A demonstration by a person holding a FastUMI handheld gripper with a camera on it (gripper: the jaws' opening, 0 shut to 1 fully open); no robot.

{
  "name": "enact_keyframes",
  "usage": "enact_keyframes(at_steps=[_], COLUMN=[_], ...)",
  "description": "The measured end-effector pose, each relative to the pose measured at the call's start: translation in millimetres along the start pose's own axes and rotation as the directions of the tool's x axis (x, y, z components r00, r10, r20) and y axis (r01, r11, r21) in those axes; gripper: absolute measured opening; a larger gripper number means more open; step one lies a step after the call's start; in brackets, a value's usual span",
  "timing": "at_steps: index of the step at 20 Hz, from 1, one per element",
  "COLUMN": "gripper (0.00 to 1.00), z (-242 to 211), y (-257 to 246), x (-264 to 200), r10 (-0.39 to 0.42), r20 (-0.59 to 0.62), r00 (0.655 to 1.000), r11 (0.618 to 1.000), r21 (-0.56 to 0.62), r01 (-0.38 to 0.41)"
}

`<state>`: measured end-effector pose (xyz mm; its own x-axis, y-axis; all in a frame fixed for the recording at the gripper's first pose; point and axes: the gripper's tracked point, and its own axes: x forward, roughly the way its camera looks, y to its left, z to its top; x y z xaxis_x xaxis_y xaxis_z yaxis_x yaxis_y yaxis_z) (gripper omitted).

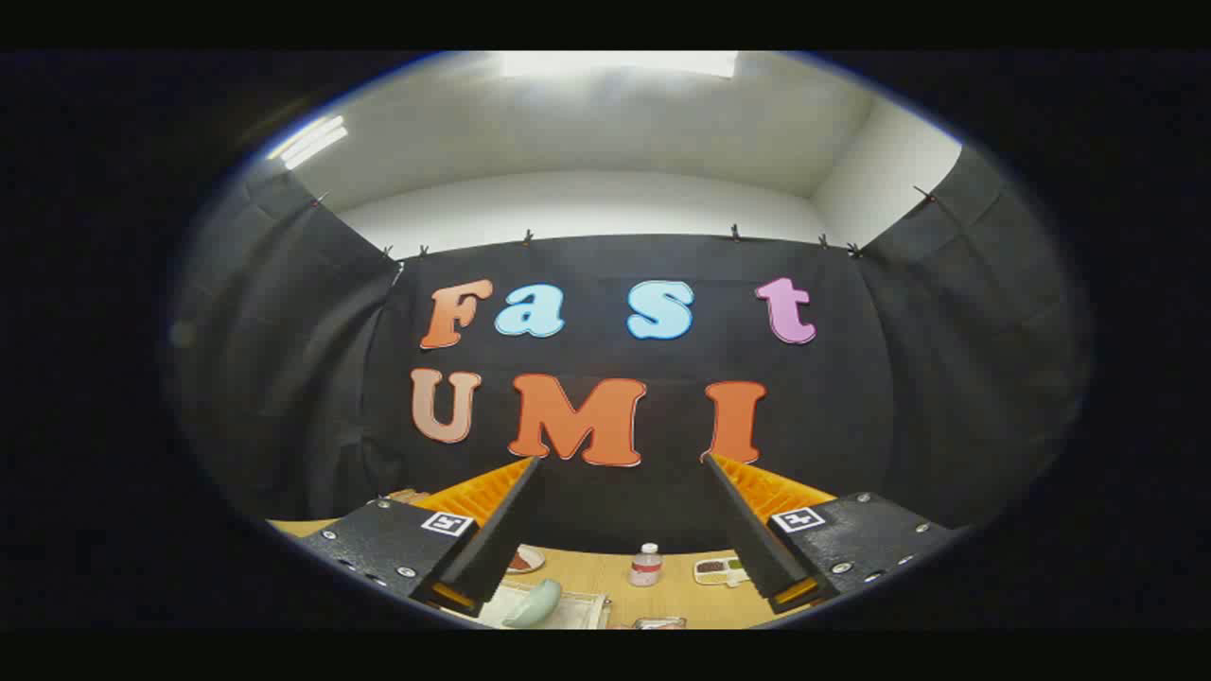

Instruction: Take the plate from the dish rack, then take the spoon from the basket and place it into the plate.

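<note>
Neither dish rack nor basket can be made out, so the plate cannot be placed for certain; a small dish (523, 560) beside the left finger, at seven o'clock, may be it. The gripper (620, 463) is spread wide, holding nothing, raised high, probably to survey the wooden table (681, 594), where a small bottle (645, 565) stands at six o'clock.

Gripper-mounted fisheye, high above table (662, 591), facing wall

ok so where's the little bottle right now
In the gripper view the small bottle stands upright on the wooden table, beyond the open gripper and between its fingers, with a compartment tray beside it.
</note>
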<state>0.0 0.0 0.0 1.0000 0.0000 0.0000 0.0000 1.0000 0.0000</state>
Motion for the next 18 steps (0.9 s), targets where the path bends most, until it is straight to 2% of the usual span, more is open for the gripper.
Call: enact_keyframes(at_steps=[18], gripper=[0.99], z=[-6], y=[23], x=[5], r10=[0.052], r20=[-0.016], r00=[0.999], r11=[0.998], r21=[-0.023], r01=[-0.052])
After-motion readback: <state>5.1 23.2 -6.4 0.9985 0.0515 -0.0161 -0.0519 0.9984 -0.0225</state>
